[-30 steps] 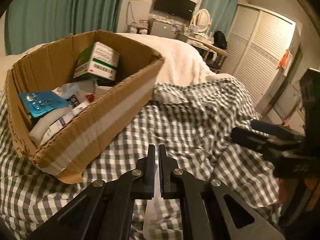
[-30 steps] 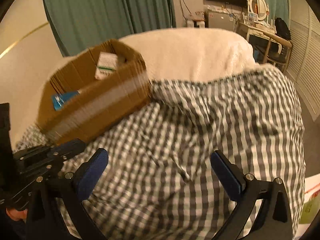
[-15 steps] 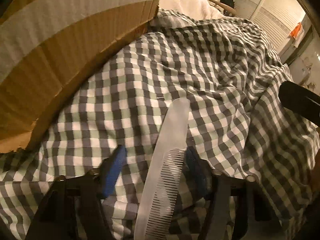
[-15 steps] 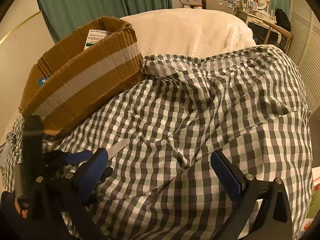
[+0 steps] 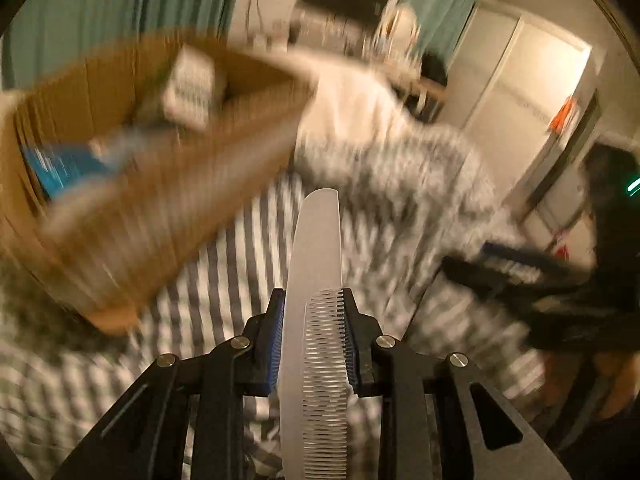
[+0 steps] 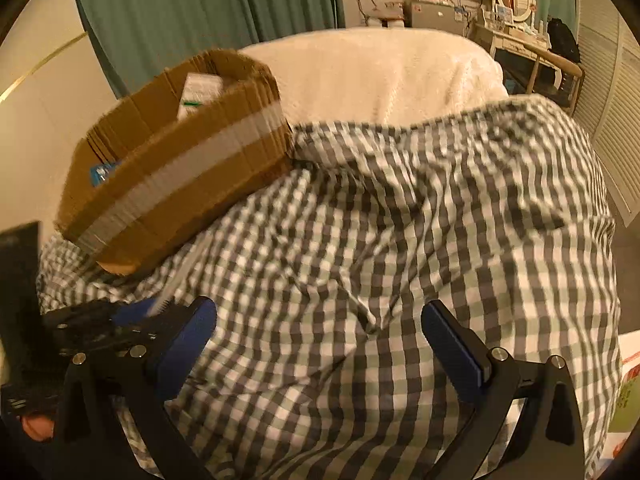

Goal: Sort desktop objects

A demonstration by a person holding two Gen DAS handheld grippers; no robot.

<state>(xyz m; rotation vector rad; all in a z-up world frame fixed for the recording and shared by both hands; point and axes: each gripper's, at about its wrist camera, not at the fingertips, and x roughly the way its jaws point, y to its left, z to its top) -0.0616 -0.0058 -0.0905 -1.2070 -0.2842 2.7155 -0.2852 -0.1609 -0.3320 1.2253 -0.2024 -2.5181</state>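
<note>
My left gripper (image 5: 314, 312) is shut on a translucent white comb (image 5: 316, 264) and holds it above the checked bedspread (image 5: 224, 264), its tip pointing forward. The view is blurred by motion. The brown cardboard box (image 5: 132, 208) with packets and a white carton (image 5: 188, 88) inside stands ahead to the left. In the right wrist view my right gripper (image 6: 318, 344) is open and empty over the checked bedspread (image 6: 400, 240). The box (image 6: 180, 184) is at its far left, and the left gripper (image 6: 120, 320) with the comb (image 6: 176, 280) shows at the lower left.
A cream blanket (image 6: 372, 72) lies behind the box. Teal curtains (image 6: 200, 8) hang at the back. A dresser with a mirror (image 6: 516, 4) and louvred wardrobe doors (image 6: 612, 120) stand at the right. The right gripper (image 5: 532, 280) shows at the right of the left wrist view.
My left gripper opened around the comb on the bedspread, shut on it and lifted it, so the box's inside is back in view. The right gripper stayed open.
</note>
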